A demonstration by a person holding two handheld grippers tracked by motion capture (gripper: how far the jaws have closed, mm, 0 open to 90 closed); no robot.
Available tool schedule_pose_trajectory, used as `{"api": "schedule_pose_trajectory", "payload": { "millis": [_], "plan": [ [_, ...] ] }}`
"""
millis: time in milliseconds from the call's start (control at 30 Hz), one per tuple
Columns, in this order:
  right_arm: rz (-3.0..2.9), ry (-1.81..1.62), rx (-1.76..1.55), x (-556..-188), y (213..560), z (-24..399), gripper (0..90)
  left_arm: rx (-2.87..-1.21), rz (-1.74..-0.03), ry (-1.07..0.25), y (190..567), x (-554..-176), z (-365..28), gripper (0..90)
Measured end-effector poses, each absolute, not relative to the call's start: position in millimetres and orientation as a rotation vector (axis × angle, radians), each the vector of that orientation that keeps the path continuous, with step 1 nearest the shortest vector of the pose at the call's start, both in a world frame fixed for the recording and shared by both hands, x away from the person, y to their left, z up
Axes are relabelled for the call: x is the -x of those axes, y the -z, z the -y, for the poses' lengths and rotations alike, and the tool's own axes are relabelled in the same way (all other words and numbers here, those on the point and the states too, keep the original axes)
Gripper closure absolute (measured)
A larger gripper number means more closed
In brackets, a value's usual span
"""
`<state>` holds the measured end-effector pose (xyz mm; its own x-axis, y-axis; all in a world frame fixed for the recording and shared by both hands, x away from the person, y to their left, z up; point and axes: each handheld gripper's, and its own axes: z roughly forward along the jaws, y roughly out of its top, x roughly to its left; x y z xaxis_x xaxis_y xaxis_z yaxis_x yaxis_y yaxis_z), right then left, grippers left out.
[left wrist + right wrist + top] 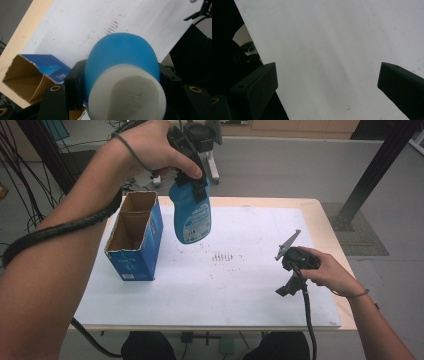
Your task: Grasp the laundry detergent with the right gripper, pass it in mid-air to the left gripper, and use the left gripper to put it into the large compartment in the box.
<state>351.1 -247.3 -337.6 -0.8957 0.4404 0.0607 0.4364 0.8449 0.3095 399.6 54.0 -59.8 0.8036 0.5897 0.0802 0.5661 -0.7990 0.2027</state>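
Observation:
A blue bottle (192,216) with a pale label hangs in the air above the back left of the white sheet (240,285). My left gripper (193,181) is shut on its upper part. In the left gripper view the bottle (122,55) sits between the black jaws of my left gripper (120,85), its white end (127,97) nearest the camera. An open blue cardboard box (134,236) stands just left of the bottle, its brown inside showing (27,75). My right gripper (287,290) rests low at the right of the sheet; my right gripper (327,80) stands open with nothing between its jaws.
Brown smudges (223,256) mark the middle of the sheet. The wooden table edge (325,225) shows at the right. A black frame post (372,170) rises behind the right corner, and a wheeled stand (212,167) sits behind the table.

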Motion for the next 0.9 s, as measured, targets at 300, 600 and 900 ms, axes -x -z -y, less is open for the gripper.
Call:
{"api": "schedule_pose_trajectory", "payload": {
  "millis": [300, 600, 900],
  "plan": [
    [-3.005, -0.506, -0.703, -352.7, 337.7, 244.5, 2.5, -2.735, -1.130, -0.262, 48.3, -417.0, -82.8, 37.7],
    [-3.007, -0.514, -0.696, -354.9, 338.7, 242.0, 2.6, -2.655, -1.305, -0.308, 37.3, -428.3, -106.9, 37.6],
    [-3.003, -0.525, -0.698, -354.5, 338.3, 242.9, 2.6, -2.598, -1.435, -0.317, 33.0, -436.9, -131.4, 37.7]
  ]
}}
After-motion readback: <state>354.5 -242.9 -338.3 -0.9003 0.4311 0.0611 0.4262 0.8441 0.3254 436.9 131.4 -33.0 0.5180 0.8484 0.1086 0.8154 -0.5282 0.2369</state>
